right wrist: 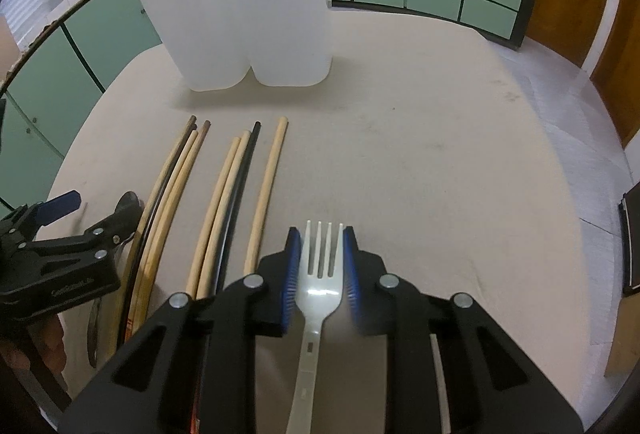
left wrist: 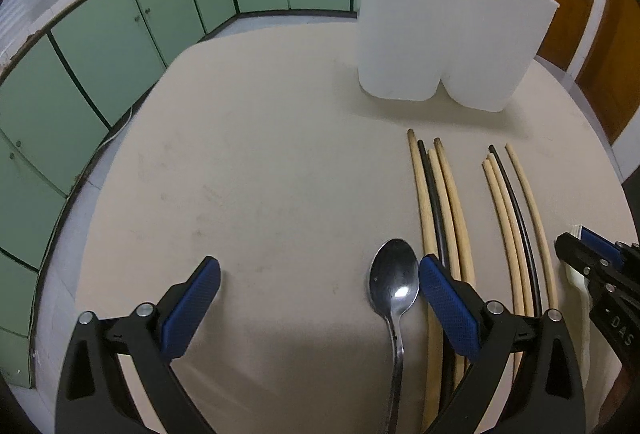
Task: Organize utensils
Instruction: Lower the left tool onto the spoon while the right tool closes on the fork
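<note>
The only legible writing is part of a white stamp, "DAS", on the black body of the right gripper as seen from the left wrist; the embossed lettering on the left gripper's body is too blurred to read.

The right gripper is nearly closed, its blue ribbed pads pressing both edges of a white plastic fork, tines toward the white two-compartment plastic holder standing at the far side of the beige table.

The left gripper is spread wide and holds nothing; a shiny steel spoon lies between its fingers, just beside the right-hand pad. In front of the holder lie two clusters of wooden and black chopsticks.
</note>
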A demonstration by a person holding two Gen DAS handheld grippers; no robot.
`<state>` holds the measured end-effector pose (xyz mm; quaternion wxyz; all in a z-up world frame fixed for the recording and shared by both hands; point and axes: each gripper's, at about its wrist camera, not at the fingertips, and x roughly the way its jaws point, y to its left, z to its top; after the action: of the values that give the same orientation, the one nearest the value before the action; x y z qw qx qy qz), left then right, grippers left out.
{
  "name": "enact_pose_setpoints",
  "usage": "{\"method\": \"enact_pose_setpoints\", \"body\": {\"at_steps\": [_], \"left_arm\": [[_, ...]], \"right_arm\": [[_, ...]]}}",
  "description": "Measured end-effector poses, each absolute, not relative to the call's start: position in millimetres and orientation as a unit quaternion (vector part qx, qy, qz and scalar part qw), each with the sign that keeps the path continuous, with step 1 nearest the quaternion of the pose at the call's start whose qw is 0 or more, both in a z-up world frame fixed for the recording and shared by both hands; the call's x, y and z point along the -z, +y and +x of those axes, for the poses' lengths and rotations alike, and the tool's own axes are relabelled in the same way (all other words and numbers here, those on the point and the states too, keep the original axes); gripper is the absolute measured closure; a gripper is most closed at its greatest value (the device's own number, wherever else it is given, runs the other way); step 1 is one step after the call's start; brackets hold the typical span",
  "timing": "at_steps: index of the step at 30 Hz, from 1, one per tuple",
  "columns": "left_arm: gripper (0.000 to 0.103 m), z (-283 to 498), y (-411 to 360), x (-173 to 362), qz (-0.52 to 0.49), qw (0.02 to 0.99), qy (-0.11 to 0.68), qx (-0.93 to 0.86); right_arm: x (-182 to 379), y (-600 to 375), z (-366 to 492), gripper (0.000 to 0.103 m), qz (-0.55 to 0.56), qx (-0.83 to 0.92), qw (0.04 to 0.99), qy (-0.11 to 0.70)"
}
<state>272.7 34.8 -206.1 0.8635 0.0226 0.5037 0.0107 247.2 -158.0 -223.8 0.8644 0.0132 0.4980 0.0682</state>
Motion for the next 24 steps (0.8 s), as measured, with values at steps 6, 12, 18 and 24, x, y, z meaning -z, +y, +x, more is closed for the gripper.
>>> {"method": "enact_pose_setpoints", "body": {"at_steps": [6, 12, 18, 24], "left_arm": [[0.006, 274.9, 42.6, 211.8, 0.001, 0.861, 0.509, -0.009], [0.006, 281.8, 51.6, 210.2, 0.012, 0.863, 0.505, -0.011], [0.006, 282.6, 46.9, 209.6, 0.024, 0.864, 0.503, -0.019], [0.012, 290.7, 47.0, 209.2, 0.010, 0.859, 0.511, -0.013]], "right_arm": [[218.5, -170.0, 242.6, 0.058, 0.039, -0.083, 0.860, 0.503], [217.3, -178.6, 230.9, 0.054, 0.030, -0.077, 0.862, 0.501], [217.3, -175.2, 240.5, 0.054, 0.041, -0.065, 0.859, 0.507], [218.6, -163.7, 249.4, 0.080, 0.022, -0.043, 0.854, 0.518]]}}
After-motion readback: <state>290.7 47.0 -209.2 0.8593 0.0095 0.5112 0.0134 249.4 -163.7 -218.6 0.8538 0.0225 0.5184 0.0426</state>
